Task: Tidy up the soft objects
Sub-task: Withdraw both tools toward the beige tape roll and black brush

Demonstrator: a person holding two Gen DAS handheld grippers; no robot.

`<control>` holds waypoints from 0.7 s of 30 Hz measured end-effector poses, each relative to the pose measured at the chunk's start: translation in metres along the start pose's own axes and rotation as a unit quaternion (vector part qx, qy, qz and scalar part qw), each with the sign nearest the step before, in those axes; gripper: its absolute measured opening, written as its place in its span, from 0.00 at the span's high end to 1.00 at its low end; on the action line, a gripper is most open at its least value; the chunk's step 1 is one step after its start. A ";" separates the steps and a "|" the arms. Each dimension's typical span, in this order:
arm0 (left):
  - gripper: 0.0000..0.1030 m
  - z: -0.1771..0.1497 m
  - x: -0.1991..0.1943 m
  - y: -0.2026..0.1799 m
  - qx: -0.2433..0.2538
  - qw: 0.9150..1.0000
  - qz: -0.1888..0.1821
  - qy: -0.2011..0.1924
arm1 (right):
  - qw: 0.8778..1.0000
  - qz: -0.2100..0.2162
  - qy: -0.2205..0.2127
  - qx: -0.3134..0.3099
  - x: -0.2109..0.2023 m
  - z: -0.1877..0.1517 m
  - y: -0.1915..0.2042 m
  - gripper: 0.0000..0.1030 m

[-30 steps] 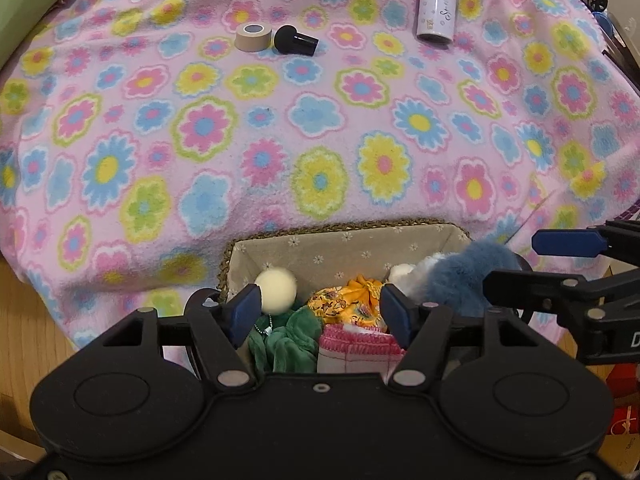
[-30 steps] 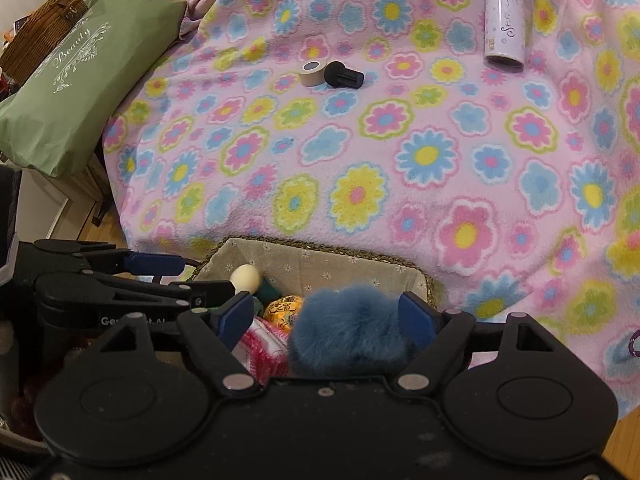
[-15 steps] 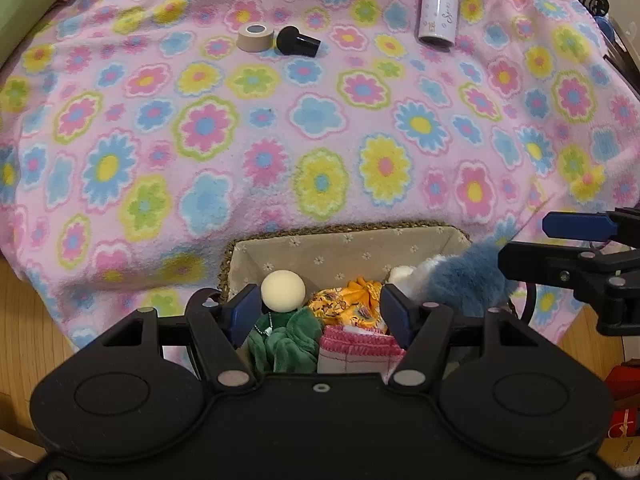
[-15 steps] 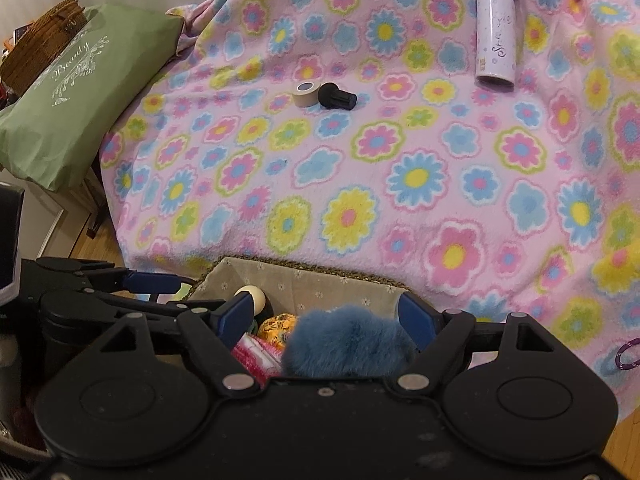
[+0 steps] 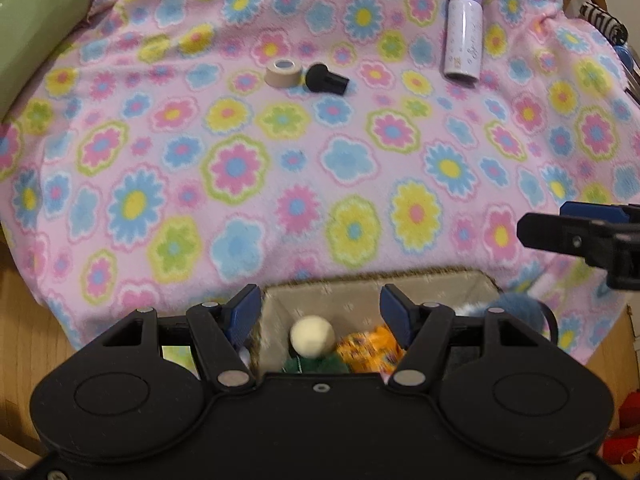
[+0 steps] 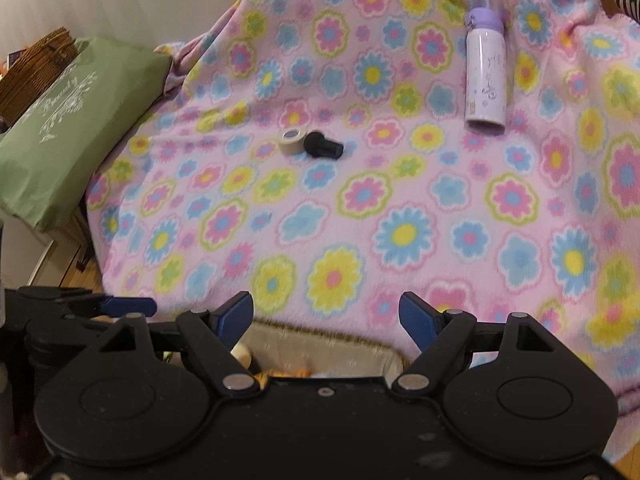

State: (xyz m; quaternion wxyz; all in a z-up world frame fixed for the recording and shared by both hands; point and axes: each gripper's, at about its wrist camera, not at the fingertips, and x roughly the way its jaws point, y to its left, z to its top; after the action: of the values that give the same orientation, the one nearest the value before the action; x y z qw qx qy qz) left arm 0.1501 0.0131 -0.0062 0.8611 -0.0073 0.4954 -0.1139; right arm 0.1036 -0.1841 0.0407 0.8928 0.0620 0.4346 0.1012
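A cloth-lined woven basket (image 5: 444,286) sits at the near edge of the flowered blanket. It holds a cream ball (image 5: 312,335), green fabric (image 5: 316,365), an orange scrunchie (image 5: 370,346) and a fluffy blue pompom (image 5: 516,312) at its right end. My left gripper (image 5: 320,308) is open and empty above the basket. My right gripper (image 6: 326,316) is open and empty above the basket's far rim (image 6: 320,346); it also shows in the left wrist view (image 5: 568,228) at the right.
A pink flowered blanket (image 5: 320,160) covers the surface. On it lie a tape roll (image 5: 283,73), a black knob (image 5: 326,79) and a white-purple bottle (image 5: 463,36). A green pillow (image 6: 64,136) lies at the left. Wooden floor (image 5: 28,320) shows below.
Both grippers have risen and pulled back from the basket. The blue pompom, between the right gripper's fingers a second ago, now lies in the basket.
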 end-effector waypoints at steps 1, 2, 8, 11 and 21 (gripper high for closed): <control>0.40 0.003 0.001 0.001 -0.001 1.000 0.004 -0.005 | 1.000 -0.005 -0.005 0.000 0.004 0.004 -0.001 0.22; 0.40 0.007 0.003 0.003 -0.004 1.000 0.009 -0.011 | 1.000 -0.010 -0.011 -0.002 0.008 0.008 -0.001 0.22; 0.40 0.034 0.016 0.012 -0.012 0.997 0.044 -0.057 | 0.995 -0.071 -0.058 -0.040 0.041 0.033 0.000 0.21; 0.39 0.047 0.024 0.017 -0.016 0.995 0.059 -0.079 | 0.989 -0.104 -0.085 -0.061 0.060 0.042 0.002 0.21; 0.36 0.089 0.076 0.030 -0.009 0.987 0.093 -0.134 | 0.990 -0.092 -0.052 -0.093 0.104 0.029 0.007 0.22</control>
State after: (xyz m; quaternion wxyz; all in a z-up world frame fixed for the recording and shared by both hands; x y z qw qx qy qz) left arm 0.2683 0.0178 -0.0298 0.9266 0.0155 0.3749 -0.0270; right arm 0.1883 -0.1532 -0.0189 0.9214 -0.0559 0.3806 0.0554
